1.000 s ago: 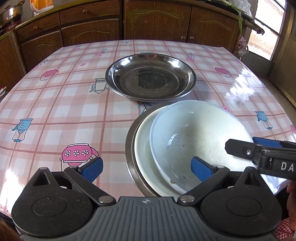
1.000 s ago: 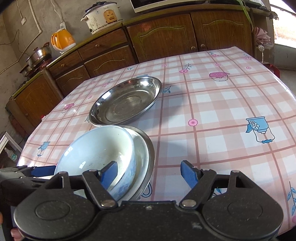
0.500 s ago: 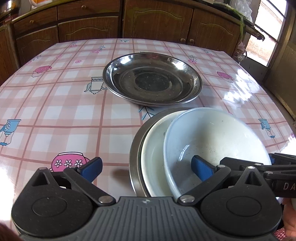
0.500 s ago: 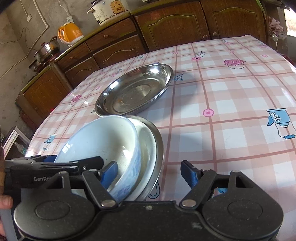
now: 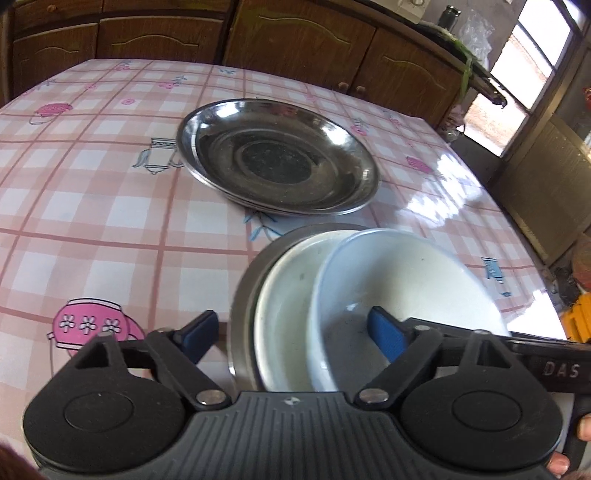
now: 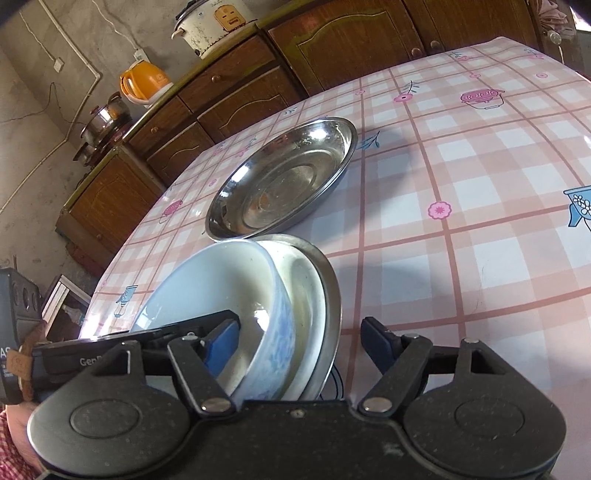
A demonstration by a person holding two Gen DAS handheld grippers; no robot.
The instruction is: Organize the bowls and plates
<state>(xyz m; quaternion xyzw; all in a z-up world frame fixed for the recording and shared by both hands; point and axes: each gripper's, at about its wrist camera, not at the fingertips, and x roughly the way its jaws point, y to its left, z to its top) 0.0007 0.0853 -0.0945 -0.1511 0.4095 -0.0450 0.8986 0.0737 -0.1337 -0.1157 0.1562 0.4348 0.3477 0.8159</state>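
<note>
Stack sits at near edge of table (image 5: 92, 206) w/ pink-checked oilcloth: white bowl (image 5: 406, 288), blue-patterned outside, rests tilted in a white plate (image 5: 284, 317), which lies in a steel plate (image 5: 243, 295). A 2nd, bigger steel dish (image 5: 277, 166) lies alone just beyond the stack, near but not touching as far as can be seen.

Left gripper (image 5: 295, 332) straddles the stack's left side: its right blue pad is inside the bowl, its left pad outside over the cloth, clear of the steel rim. Jaws have just been closing and stand about half wide, w/ rims of bowl and plates between them; pads don't visibly press on anything.

Right gripper (image 6: 299, 332) straddles the stack's right side: its left pad is inside the bowl, close to the wall, its right pad outside over the cloth, apart from the steel rim. Its jaws have also just been closing, medium gap, rims between, no clear squeeze seen.

Writing: in left wrist view the other gripper's black finger reads "DAS". In right wrist view the other gripper's finger reads "GenR", rest cut off; "AS" shows at the left frame edge.

Behind, on wooden cabinets (image 6: 229, 96): an orange kettle (image 6: 146, 81), a white rice cooker (image 6: 214, 22) w/ an orange panel (text unreadable), and a steel pot (image 6: 103, 118).
</note>
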